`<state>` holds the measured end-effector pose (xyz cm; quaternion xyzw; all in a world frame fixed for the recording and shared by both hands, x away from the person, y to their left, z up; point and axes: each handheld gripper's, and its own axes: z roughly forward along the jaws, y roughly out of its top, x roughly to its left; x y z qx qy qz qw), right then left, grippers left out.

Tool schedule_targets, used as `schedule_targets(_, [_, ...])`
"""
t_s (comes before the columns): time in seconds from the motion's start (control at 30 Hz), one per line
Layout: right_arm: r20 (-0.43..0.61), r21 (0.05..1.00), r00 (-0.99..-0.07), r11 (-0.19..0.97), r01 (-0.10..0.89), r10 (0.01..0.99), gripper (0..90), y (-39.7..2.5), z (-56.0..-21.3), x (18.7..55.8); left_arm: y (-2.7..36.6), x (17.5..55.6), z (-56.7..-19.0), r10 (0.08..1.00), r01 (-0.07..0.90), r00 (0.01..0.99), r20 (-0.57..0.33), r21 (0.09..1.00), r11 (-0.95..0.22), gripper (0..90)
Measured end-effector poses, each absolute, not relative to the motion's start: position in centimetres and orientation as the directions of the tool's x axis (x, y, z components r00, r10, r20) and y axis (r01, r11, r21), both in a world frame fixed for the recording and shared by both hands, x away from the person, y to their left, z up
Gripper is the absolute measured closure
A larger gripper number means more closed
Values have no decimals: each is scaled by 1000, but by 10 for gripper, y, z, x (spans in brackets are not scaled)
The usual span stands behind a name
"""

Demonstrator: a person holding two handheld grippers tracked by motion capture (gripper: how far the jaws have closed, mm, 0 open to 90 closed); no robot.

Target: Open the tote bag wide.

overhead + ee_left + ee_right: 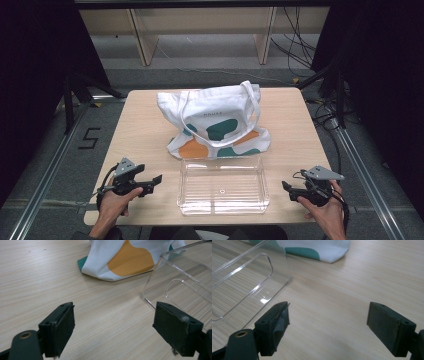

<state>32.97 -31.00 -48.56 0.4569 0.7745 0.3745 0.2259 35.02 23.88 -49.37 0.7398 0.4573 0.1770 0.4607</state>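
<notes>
So we're at the start: left gripper (150,183) and right gripper (291,190) flank the clear tray (223,205), jaws spread wide, holding nothing. Tote bag (215,120) lies just behind the tray on the bench (140,130). Likely next: reach for the bag.

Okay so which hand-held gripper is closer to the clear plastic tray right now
Left. The left hand-held gripper sits just off the clear plastic tray's left wall, jaws open; the right hand-held gripper is a little farther off its right wall, also open.
</notes>
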Motion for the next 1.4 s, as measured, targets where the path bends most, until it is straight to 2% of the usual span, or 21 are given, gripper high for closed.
schedule_targets(0.53, [-38, 787, -495, 331, 520, 868, 191, -311, -485, 330, 238, 350, -492, 827, 503, 544, -139, 843, -189, 161])
schedule_targets(0.73, [-19, 785, -516, 332, 523, 856, 194, -311, -480, 334, 238, 350, -493, 828, 507, 542, -145, 842, -185, 168])
schedule_targets(0.97, [-38, 813, -529, 334, 477, 848, 224, -302, -464, 340, 237, 350, -493, 827, 508, 542, -146, 842, -184, 171])
schedule_targets(1.03, [-79, 813, -551, 374, 447, 831, 262, -300, -455, 343, 237, 350, -493, 827, 507, 544, -145, 842, -186, 172])
schedule_targets(1.1, [-93, 812, -558, 387, 437, 825, 262, -300, -452, 344, 237, 350, -493, 825, 506, 545, -146, 843, -185, 172])
schedule_targets(1.27, [-85, 841, -558, 360, 404, 825, 294, -294, -427, 353, 238, 350, -492, 821, 497, 555, -135, 845, -197, 174])
schedule_targets(1.3, [-73, 845, -561, 350, 404, 825, 312, -290, -412, 357, 238, 351, -493, 821, 497, 555, -134, 845, -198, 174])
schedule_targets(1.37, [-40, 843, -560, 328, 426, 828, 322, -287, -403, 358, 238, 351, -493, 820, 497, 556, -133, 845, -200, 174])
schedule_targets(1.4, [-50, 853, -575, 335, 401, 816, 331, -286, -395, 363, 238, 351, -492, 820, 497, 556, -134, 845, -199, 174])
